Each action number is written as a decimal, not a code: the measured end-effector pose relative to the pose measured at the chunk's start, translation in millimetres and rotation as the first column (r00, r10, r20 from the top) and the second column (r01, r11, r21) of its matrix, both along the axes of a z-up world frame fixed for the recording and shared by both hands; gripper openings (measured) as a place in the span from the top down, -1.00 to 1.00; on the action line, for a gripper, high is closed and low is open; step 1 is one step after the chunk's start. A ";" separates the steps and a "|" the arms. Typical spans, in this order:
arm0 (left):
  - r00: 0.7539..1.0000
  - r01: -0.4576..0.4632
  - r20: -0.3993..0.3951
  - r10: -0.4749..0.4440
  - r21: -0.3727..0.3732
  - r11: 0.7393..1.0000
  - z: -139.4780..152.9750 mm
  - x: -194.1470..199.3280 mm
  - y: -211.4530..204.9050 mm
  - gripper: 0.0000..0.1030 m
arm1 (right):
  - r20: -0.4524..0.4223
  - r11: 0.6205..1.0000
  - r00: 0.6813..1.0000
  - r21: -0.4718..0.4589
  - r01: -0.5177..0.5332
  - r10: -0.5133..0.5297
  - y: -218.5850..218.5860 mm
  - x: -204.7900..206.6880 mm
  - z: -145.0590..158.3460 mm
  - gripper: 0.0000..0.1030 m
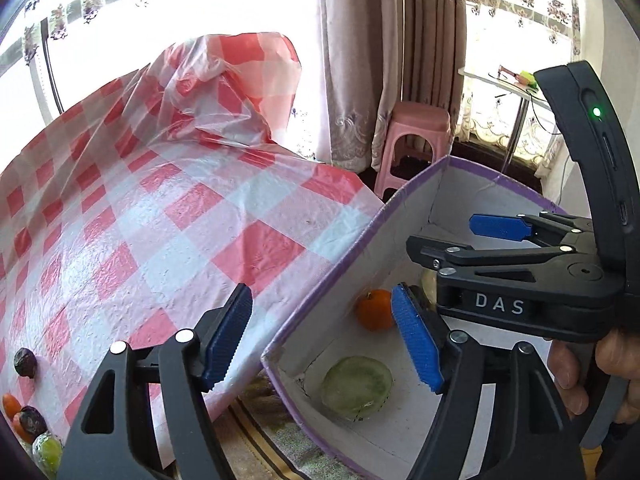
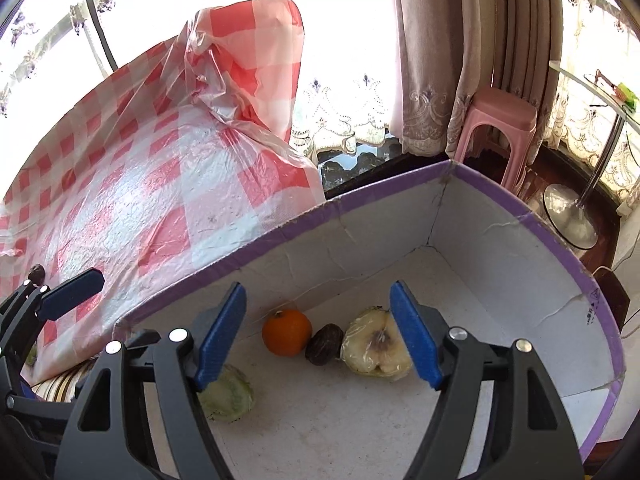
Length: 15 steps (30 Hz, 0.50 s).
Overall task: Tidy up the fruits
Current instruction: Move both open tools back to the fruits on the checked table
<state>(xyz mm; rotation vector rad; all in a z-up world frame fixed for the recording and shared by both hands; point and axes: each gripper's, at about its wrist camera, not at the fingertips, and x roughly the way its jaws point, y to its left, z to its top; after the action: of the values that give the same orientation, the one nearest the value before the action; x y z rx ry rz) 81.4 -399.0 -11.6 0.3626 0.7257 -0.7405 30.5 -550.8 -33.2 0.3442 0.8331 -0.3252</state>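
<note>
A white box with a purple rim (image 2: 280,232) stands beside the table and holds an orange (image 2: 286,332), a dark passion fruit (image 2: 324,344), a wrapped apple half (image 2: 378,346) and a wrapped green fruit (image 2: 230,396). My right gripper (image 2: 320,332) is open and empty above the box. My left gripper (image 1: 324,336) is open and empty, straddling the box's near rim (image 1: 320,300). In the left wrist view the orange (image 1: 374,310) and green fruit (image 1: 356,386) show in the box, and the right gripper (image 1: 452,236) is over it. On the table lie a passion fruit (image 1: 25,362), another (image 1: 32,420), oranges (image 1: 11,406) and a wrapped green fruit (image 1: 48,450).
The table wears a red and white checked plastic cloth (image 1: 160,208), bunched up at the far end. A pink stool (image 1: 412,136) and curtains stand behind the box. A glass side table (image 2: 592,128) is at the right. A striped rug (image 1: 256,440) lies below.
</note>
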 end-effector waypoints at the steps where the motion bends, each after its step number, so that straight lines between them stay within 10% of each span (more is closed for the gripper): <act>1: 1.000 -0.009 0.003 0.009 -0.012 1.000 1.7 0.9 5.3 -0.38 | 0.005 1.000 1.000 -0.001 -0.003 0.003 1.7 -1.0 3.1 -0.44; 15: 0.977 -0.206 0.022 0.213 -0.173 0.963 36.9 13.5 92.1 -0.37 | 0.097 0.993 0.991 -0.090 -0.080 0.088 64.1 1.4 36.2 -0.45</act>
<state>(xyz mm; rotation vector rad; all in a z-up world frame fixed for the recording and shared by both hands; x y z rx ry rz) 94.9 -306.9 25.2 0.1420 0.6459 -0.5878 31.9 -486.7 3.0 0.2425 0.7305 -0.2621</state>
